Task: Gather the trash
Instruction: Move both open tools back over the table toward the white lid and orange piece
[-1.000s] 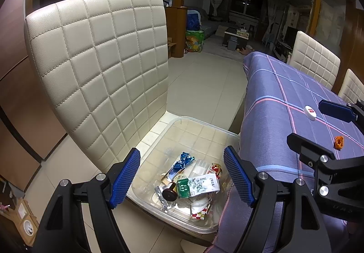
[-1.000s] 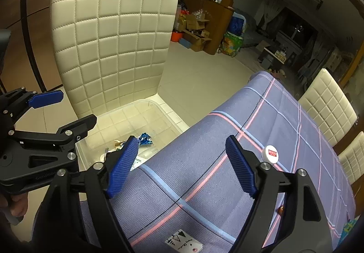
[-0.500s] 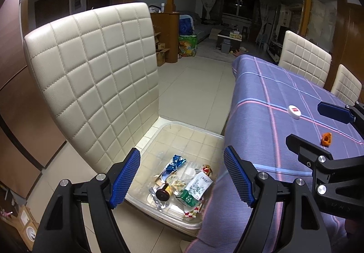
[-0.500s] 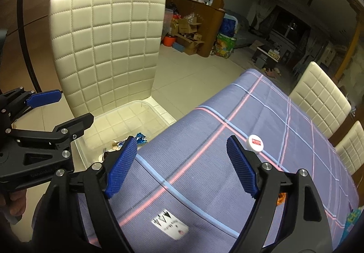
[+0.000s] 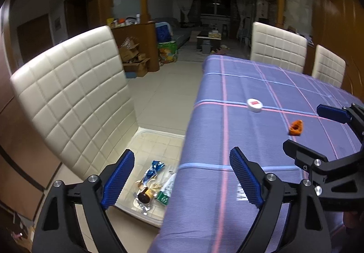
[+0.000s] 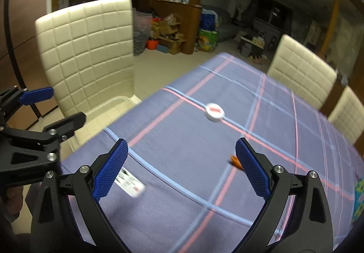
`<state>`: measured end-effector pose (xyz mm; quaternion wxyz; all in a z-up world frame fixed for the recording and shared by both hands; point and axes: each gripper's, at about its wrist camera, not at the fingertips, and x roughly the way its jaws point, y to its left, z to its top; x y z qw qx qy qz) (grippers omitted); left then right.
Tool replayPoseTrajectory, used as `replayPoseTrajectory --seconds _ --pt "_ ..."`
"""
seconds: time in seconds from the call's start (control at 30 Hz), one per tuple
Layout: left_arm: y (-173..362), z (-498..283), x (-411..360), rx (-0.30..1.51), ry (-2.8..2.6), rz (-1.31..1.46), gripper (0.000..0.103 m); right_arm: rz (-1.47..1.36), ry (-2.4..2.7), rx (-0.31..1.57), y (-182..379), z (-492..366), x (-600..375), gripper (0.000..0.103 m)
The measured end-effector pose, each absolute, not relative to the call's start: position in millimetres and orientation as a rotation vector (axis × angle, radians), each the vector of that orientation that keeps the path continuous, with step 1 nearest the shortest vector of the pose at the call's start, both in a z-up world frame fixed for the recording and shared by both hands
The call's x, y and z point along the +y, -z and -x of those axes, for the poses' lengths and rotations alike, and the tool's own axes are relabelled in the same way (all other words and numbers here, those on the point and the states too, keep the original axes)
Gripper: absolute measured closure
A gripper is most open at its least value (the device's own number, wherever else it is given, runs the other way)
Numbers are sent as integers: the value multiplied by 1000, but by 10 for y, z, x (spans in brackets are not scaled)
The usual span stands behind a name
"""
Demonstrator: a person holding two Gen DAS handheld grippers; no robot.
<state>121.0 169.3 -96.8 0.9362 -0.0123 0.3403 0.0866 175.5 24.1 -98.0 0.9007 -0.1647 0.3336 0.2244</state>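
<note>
Cream quilted chair beside purple checked tablecloth; two more chairs at far side (cardboard boxes beyond, against a wooden cabinet).

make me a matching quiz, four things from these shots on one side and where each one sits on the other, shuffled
Things:
1. white round cap
2. orange scrap
3. blue wrapper
4. white printed slip

Places:
A. inside the clear plastic bin on the floor
B. on the tablecloth where a pink and a blue line cross
C. on the cloth just behind the right claw's left finger
D. on the cloth, partly hidden by the right claw's right finger

Pairs: 1-B, 2-D, 3-A, 4-C
</note>
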Motion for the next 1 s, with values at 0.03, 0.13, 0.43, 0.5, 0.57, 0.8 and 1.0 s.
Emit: replayPoseTrajectory --seconds 0.03,0.13,0.43,0.5,0.57,0.8,1.0 --pt "966 -1227 1630 698 -169 13 19 316 -457 708 1004 -1794 128 9" --pt "956 -1289 1457 704 -147 -17 19 270 -439 736 1047 -1871 -105 9" --pt "1050 -1542 1088 760 -75 -45 19 233 -412 798 1252 -2096 -462 9" --pt "1082 -1613 1041 772 -74 -52 19 225 -412 821 1329 -2170 -515 9" --pt "1116 -1696 1011 785 -75 -56 19 220 -412 838 1392 -2228 -564 13" --pt "1236 -1961 947 828 -79 -46 19 199 -411 911 1595 -2508 -663 30" --pt "1316 -2195 881 857 -69 -57 19 185 -422 938 1672 -2733 -650 38"
